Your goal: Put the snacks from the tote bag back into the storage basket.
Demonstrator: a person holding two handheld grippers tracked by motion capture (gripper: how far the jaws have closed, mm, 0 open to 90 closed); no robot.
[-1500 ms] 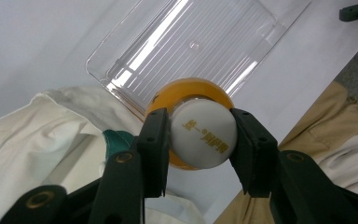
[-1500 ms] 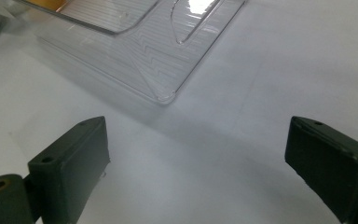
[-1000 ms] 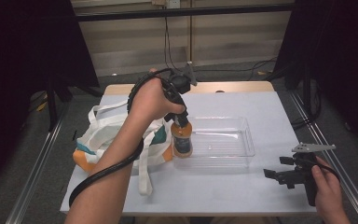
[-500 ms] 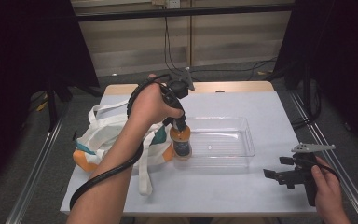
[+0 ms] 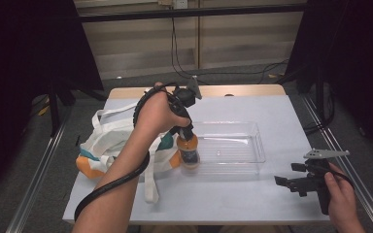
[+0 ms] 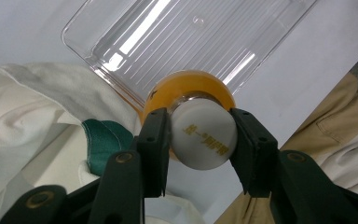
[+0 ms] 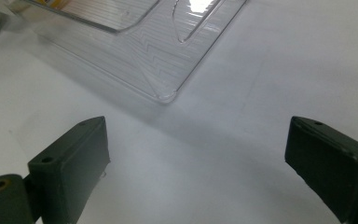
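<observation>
The left gripper (image 6: pixel 199 140) pinches the white cap (image 6: pixel 204 134) of an orange bottle (image 5: pixel 188 151), its fingers (image 6: pixel 154 148) pressed on either side. The bottle hangs upright at the left end of a clear tray (image 5: pixel 233 145), just beside a white bag (image 5: pixel 108 141) on the counter (image 5: pixel 277 114). The right gripper (image 5: pixel 291 184) rests near the counter's right front corner, fingers (image 7: pixel 70 161) spread wide and holding nothing.
</observation>
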